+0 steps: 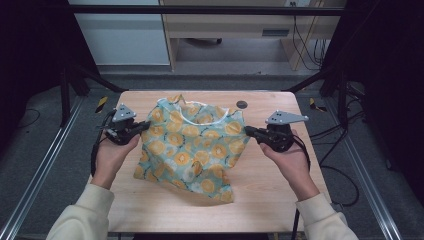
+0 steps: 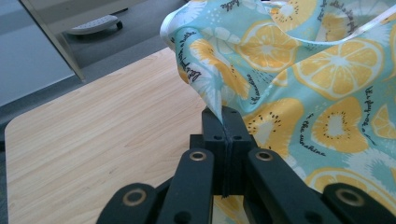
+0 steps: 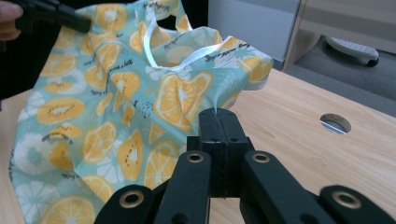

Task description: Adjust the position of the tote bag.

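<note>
Both my grippers, left (image 1: 143,124) and right (image 1: 248,131), pinch the fruit-print bag's (image 1: 192,150) side edges (raised); I'd keep tension even.

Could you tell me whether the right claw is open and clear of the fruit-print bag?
No, the right claw is shut on the edge of the fruit-print bag.

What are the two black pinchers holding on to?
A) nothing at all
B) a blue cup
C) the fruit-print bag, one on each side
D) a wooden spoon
C: the left gripper and the right gripper are each shut on an edge of the fruit-print bag, pinching its cloth from opposite sides above the table.
</note>
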